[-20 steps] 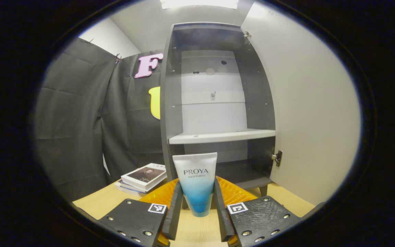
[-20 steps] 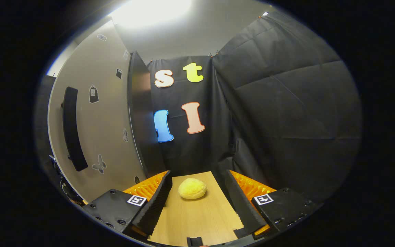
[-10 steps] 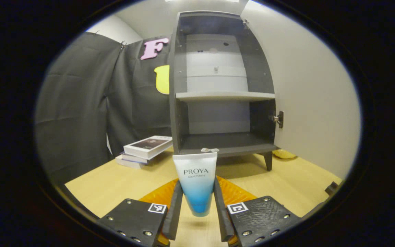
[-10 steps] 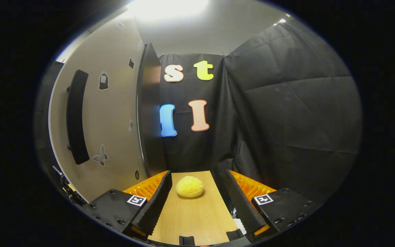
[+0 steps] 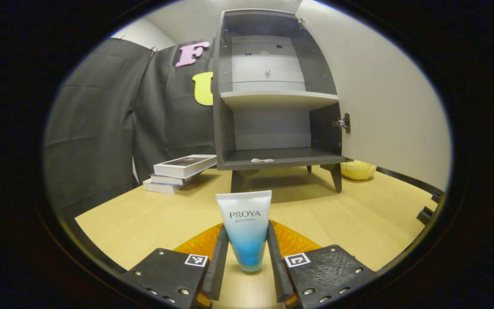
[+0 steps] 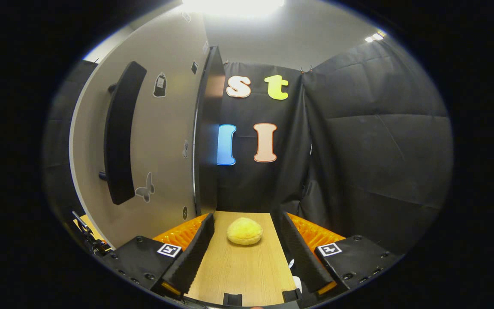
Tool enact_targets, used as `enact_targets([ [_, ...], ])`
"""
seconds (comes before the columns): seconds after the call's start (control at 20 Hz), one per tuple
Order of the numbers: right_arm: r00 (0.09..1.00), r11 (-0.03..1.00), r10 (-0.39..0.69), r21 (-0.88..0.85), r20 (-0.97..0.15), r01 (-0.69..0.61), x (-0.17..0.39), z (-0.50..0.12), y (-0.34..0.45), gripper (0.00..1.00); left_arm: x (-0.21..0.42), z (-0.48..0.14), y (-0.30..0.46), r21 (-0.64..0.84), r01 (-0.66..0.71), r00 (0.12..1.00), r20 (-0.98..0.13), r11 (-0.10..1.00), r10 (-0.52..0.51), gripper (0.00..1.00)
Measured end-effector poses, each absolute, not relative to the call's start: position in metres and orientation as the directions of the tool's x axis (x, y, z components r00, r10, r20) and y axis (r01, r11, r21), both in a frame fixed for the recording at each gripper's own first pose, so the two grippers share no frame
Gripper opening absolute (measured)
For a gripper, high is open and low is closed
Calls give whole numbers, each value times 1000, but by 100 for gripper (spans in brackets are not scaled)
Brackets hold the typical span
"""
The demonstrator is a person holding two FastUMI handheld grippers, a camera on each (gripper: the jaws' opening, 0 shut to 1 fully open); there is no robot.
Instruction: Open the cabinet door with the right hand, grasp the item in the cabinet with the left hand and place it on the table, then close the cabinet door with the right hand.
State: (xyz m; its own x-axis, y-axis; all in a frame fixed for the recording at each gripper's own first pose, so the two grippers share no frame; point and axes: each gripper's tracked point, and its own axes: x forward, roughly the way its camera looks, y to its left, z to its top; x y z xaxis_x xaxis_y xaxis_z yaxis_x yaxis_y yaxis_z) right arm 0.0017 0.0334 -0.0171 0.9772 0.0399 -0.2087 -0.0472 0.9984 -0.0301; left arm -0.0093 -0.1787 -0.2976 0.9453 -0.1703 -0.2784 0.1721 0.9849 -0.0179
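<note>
Left gripper (image 5: 247, 262) pinches the tube (image 5: 245, 227), seemingly just above the table (image 5: 144, 219); cabinet door (image 6: 152, 141) at ten o'clock of the spread right gripper (image 6: 245, 257) awaits closing.

From my station, the tube (image 5: 245, 229) read white at the top, fading through pale blue to a deeper blue at its lower end, with dark lettering. The cabinet (image 5: 225, 120) was dark grey inside, with a lighter grey back panel and a pale shelf (image 5: 279, 98). Its door (image 5: 384, 107) was off-white on the inner face; on the outer face I saw a black handle (image 6: 120, 133) and small dark stickers, one butterfly-shaped (image 6: 145, 192). The desk (image 5: 144, 214) showed light wood grain. The stacked books (image 5: 178, 171) had white edges, the top cover dark. A soft yellow lump (image 6: 244, 231) lay on the desk. The booth cloth (image 6: 380, 141) was black and creased.
</note>
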Motion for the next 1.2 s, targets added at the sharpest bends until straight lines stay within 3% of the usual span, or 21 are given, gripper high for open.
enact_targets([
  [0.45,975,998,33,-42,-222,-44,-4,-18,39,100,-29,-309,-184,-46,177,940,-288,983,-182,52],
  [0.55,976,998,41,-34,-213,-49,-5,-16,44,100,-31,-303,-184,-37,181,938,-295,983,-184,63],
  [0.6,976,998,43,-31,-216,-51,-4,-17,45,100,-30,-298,-183,-28,181,940,-289,983,-182,82],
  [0.75,975,999,45,-16,-218,-50,-3,-16,46,100,-26,-275,-176,-2,168,944,-289,986,-162,85],
  [0.95,966,997,74,55,-247,-62,3,-10,49,97,-28,-194,-163,-25,127,949,-289,992,-129,85],
  [1.2,971,990,91,122,-222,-65,7,11,56,95,-21,-67,-138,-10,103,977,-185,995,-103,85],
])
